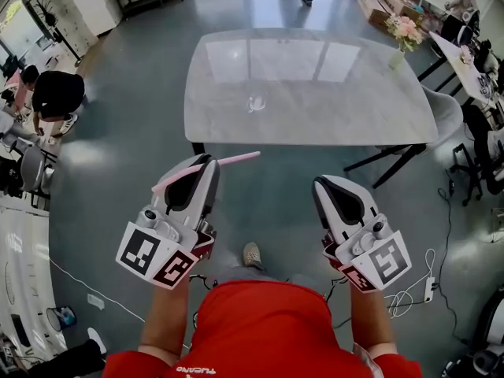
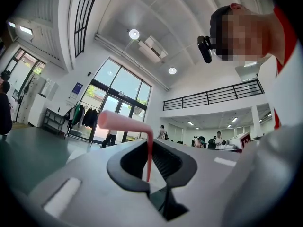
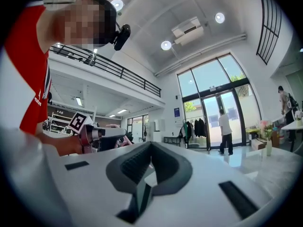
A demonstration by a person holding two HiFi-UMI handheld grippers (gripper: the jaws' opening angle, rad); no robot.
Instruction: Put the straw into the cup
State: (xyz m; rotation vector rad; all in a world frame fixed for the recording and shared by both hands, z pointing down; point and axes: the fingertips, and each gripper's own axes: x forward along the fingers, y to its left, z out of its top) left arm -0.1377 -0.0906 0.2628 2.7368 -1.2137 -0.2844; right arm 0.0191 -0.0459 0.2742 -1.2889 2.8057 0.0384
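Observation:
A pink bendy straw point(image 1: 236, 161) lies crosswise in my left gripper point(image 1: 206, 162), which is shut on it. In the left gripper view the straw point(image 2: 148, 155) stands up between the black pads and bends over to the left. A small clear cup point(image 1: 256, 102) stands on the pale glossy table point(image 1: 354, 93) ahead, well beyond both grippers. My right gripper point(image 1: 319, 184) is held out beside the left one over the floor, shut with nothing in it. In the right gripper view its jaws point(image 3: 147, 161) are together, and the left gripper point(image 3: 102, 134) shows off to the side.
A vase of flowers point(image 1: 403, 31) stands at the table's far right corner. Chairs point(image 1: 476, 144) and another table stand at the right. White cables and a power strip point(image 1: 429, 288) lie on the grey floor. People sit at the left point(image 1: 55, 94) and walk beyond the table.

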